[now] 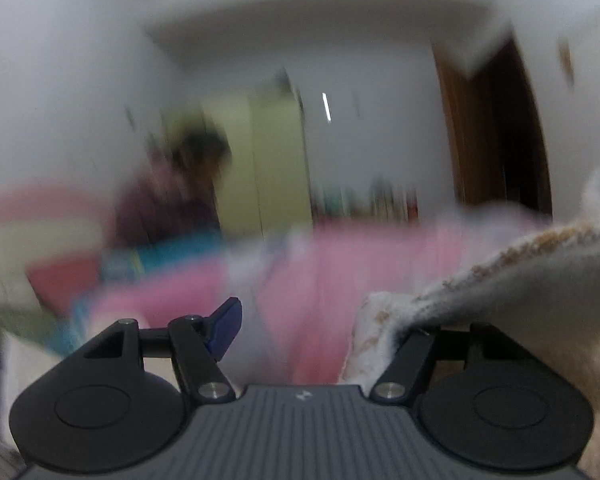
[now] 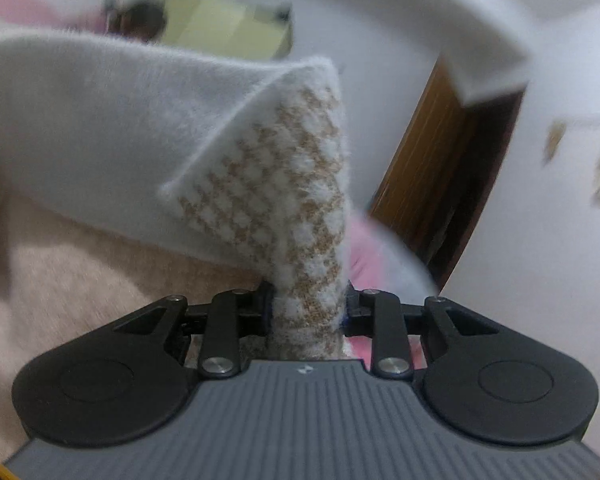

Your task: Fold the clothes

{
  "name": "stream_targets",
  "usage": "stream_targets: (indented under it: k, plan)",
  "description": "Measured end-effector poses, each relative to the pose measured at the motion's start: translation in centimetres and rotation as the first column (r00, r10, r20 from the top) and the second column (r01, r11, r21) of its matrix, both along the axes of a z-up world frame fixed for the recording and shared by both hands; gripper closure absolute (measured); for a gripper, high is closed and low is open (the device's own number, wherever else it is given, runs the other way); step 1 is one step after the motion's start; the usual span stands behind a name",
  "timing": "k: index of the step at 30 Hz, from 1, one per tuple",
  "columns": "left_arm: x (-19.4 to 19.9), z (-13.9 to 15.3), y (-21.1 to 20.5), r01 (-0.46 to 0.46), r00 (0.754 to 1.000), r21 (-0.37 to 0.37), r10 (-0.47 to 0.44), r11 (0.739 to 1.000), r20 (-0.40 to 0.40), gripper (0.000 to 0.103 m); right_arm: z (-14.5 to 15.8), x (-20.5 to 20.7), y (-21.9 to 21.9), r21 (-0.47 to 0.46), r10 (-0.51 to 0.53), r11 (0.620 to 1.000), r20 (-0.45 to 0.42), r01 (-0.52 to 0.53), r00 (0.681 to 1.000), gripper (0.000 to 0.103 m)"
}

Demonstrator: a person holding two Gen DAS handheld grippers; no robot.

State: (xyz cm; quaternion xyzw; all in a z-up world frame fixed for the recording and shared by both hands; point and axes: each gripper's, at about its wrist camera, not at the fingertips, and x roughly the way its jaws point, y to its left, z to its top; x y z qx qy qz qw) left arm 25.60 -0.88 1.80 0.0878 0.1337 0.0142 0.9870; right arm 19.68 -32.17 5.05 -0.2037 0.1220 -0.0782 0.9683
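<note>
A: Far left, heavy blur: pink bedding (image 1: 204, 288), a red and blue heap, nothing sharp.

B: And the left gripper (image 1: 320, 320)?

A: Near, low in the left wrist view. Jaws standing wide apart, nothing pressed between them. One blue pad (image 1: 226, 326) in plain sight on the left; the right finger buried under a draped edge of the fuzzy white sweater (image 1: 500, 280). Touching or merely covered: cannot tell.

B: Further right?

A: Right gripper (image 2: 307, 312), jaws clamped on a bunched strip of the same sweater, white with a tan checked pattern, rising from the grip and fanning out to the left. Pale peach knit (image 2: 80, 288) below. A brown door (image 2: 440, 152) far right.

B: Step in hand?

A: Likely carrying a held edge across for a fold. Next calls for laying that edge down flat and square before letting go, with the free left side taking a matching corner.
</note>
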Motion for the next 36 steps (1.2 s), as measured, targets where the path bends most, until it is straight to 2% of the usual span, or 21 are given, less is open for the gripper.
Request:
stream_targets:
  k: [1,3,4,5,7,8,9,11,12,17,19,20,23,28,31,33,34,36]
  plan:
    - [2.9,-2.4,0.1,-0.001,0.996,0.027,0.004,1.0,-0.094,0.033,-2.4,2.2,-0.4,0.016,-0.001,1.0,-0.063,0.002,0.998,0.073]
    - [6.2,-7.8,0.2,-0.009,0.97,0.048,0.02,0.999,-0.241,0.033,-7.2,6.6,-1.1,0.047,0.001,0.999,-0.189,0.008,0.982,0.065]
    - [7.8,-10.6,0.2,-0.012,0.95,0.058,0.029,0.998,-0.311,0.032,-9.8,8.3,-0.9,0.052,0.002,0.999,-0.262,0.012,0.965,0.051]
    - [8.4,-13.1,-0.1,-0.012,0.934,0.056,0.031,0.998,-0.355,0.03,-12.6,10.0,-0.1,0.05,0.006,0.999,-0.336,0.012,0.942,0.041]
    - [9.1,-15.6,-0.2,-0.002,0.918,0.046,0.02,0.999,-0.396,0.03,-17.1,12.0,1.0,0.03,0.002,0.999,-0.448,0.012,0.894,0.04]
    - [9.3,-15.0,0.1,0.0,0.919,0.047,0.018,0.999,-0.394,0.029,-18.4,11.7,1.4,0.007,-0.005,1.0,-0.449,0.009,0.893,0.039]
    - [9.5,-14.2,0.4,0.002,0.921,0.048,0.017,0.999,-0.388,0.026,-18.5,11.8,2.3,-0.012,-0.009,1.0,-0.425,0.004,0.905,0.037]
    - [9.7,-11.9,0.9,-0.003,0.927,0.035,0.016,0.999,-0.375,0.026,-16.6,13.3,2.5,-0.01,-0.002,1.0,-0.411,-0.002,0.911,0.023]
    - [9.6,-10.9,1.4,0.0,0.927,0.021,0.008,1.0,-0.374,0.025,-15.4,12.3,1.5,0.008,0.008,1.0,-0.401,-0.005,0.916,0.02]
    - [5.6,-7.1,2.8,0.024,0.931,-0.032,-0.034,0.999,-0.362,0.023,-12.9,9.5,2.4,0.092,0.037,0.996,-0.347,-0.005,0.937,0.016]
    - [3.4,-5.1,3.2,0.036,0.934,-0.049,-0.051,0.998,-0.355,0.022,-11.2,6.4,2.2,0.128,0.055,0.992,-0.329,-0.013,0.943,0.014]
    - [3.6,-3.8,3.4,0.043,0.935,-0.057,-0.061,0.997,-0.35,0.021,-10.7,4.8,1.7,0.144,0.061,0.989,-0.316,-0.016,0.947,0.013]
    - [0.8,-1.2,4.3,0.049,0.945,-0.092,-0.076,0.995,-0.317,0.015,-8.4,0.1,0.6,0.198,0.072,0.98,-0.283,-0.015,0.956,0.011]
    - [-2.3,1.5,5.4,0.007,0.962,-0.099,-0.033,0.995,-0.27,0.014,-5.7,-6.8,-2.1,0.308,0.06,0.951,-0.241,0.018,0.969,0.01]
    - [-4.2,2.2,5.0,0.026,0.965,-0.1,-0.051,0.995,-0.258,0.014,-6.0,-10.3,-2.9,0.416,0.093,0.909,-0.251,0.021,0.964,0.01]
    - [-5.7,1.9,4.4,0.06,0.96,-0.104,-0.086,0.993,-0.265,0.014,-7.1,-12.4,-2.8,0.472,0.139,0.881,-0.283,0.012,0.949,0.01]
    - [-6.6,1.6,4.0,0.079,0.956,-0.109,-0.106,0.991,-0.273,0.014,-7.8,-13.2,-2.3,0.48,0.159,0.877,-0.303,0.007,0.94,0.011]
    - [-8.4,0.8,3.1,0.126,0.941,-0.127,-0.159,0.984,-0.299,0.014,-9.2,-15.0,-0.9,0.45,0.168,0.893,-0.336,0.002,0.927,0.011]
